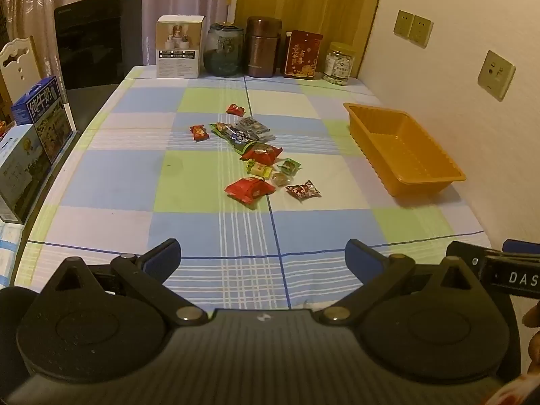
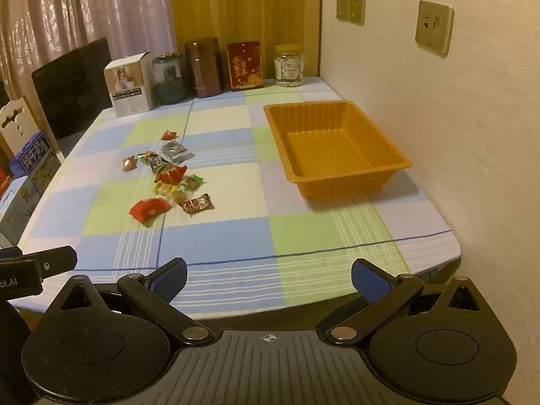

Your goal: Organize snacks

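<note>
Your left gripper (image 1: 263, 253) hangs over the near edge of the checked blue-and-green tablecloth (image 1: 111, 182), jaws spread as wide as they go, nothing between them. Ahead, mid-table, lies the scatter of small foil-wrapped snacks (image 1: 253, 155), none yet moved. Take the nearest one first, I'd say, the flat red crinkled packet (image 1: 249, 189): come down over its middle, pads either side, and close gently, since thin wrappers slip. Further right, the empty orange ribbed plastic tray (image 2: 337, 148) waits well apart from the pile, against the wall. Your right gripper (image 2: 270, 276) is equally wide and empty, best placed for drops there.
</note>
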